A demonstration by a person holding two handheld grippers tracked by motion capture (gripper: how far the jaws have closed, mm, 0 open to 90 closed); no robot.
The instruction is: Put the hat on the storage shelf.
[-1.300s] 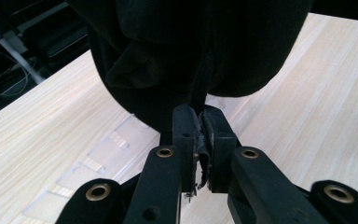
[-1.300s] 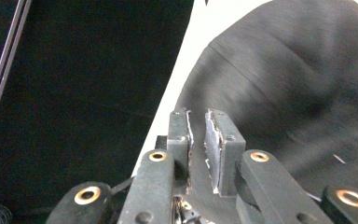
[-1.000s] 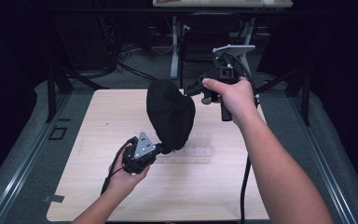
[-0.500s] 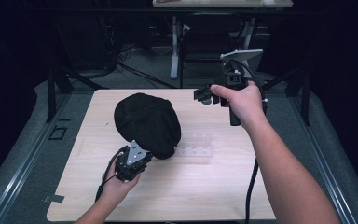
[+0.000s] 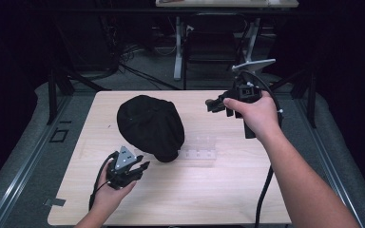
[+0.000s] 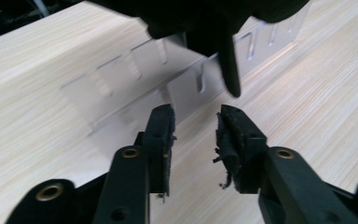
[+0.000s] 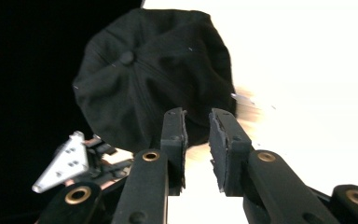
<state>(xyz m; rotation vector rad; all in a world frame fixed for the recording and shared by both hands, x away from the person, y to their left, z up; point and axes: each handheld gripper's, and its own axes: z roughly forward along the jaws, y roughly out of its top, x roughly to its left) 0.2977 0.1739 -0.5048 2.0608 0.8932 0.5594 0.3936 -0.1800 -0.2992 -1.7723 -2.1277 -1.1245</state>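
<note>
The black cap lies crown-up on the table, left of centre, its lower edge draped over the left end of a clear slotted rack. The work in hand appears to be seating the cap over that rack, or freeing it from it. For this to be done well, the hanging black edge seen at twelve o'clock in the left gripper view should be taken squarely between the fingers, close to the rim, so that the fabric is not dragged and the light rack is not tipped or slid.

The left gripper is held low at the cap's seven o'clock, just beside it. Its fingers are parted by a moderate gap, released, and nothing is held or touched.

The right gripper is raised at the cap's two o'clock, well apart from it. Its fingers are spread slightly and are empty, pointed toward the cap.
</note>
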